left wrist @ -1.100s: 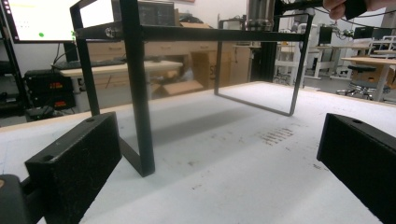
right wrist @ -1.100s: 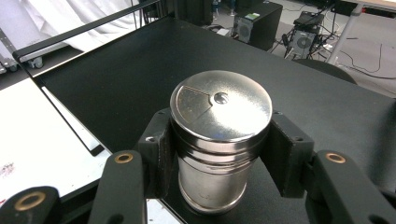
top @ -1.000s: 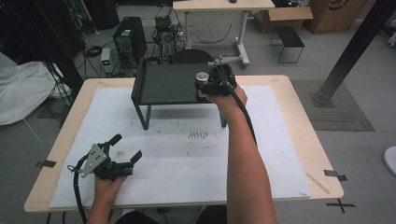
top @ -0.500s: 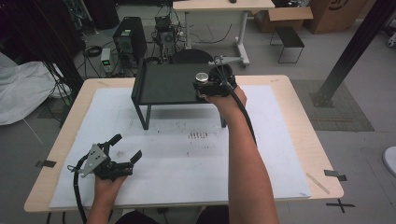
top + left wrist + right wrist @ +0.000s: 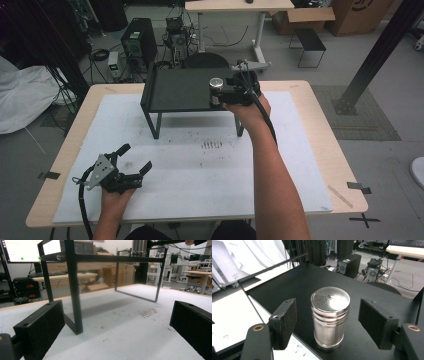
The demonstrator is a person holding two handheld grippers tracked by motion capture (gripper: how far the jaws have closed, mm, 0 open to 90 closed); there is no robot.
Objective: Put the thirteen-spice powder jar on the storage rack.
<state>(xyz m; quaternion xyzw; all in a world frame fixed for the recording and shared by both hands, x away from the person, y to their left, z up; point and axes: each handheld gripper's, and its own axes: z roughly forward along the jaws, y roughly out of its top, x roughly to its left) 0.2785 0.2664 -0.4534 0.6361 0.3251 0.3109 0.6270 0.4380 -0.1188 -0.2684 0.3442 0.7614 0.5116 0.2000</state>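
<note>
My right gripper [image 5: 327, 325] stands with its jaws spread wide to either side of the ribbed, shiny steel shaker canister [image 5: 330, 318], touching neither flank. The canister stands upright near the front right edge of the flat black metal shelf on thin legs [image 5: 175, 90]; in the high view it looks close to that edge, though my hand partly hides it. My left gripper [image 5: 135, 160] rests low over the white-covered wooden table [image 5: 310, 165], near its front left corner, jaws wide apart and empty, pointing toward the shelf legs.
</note>
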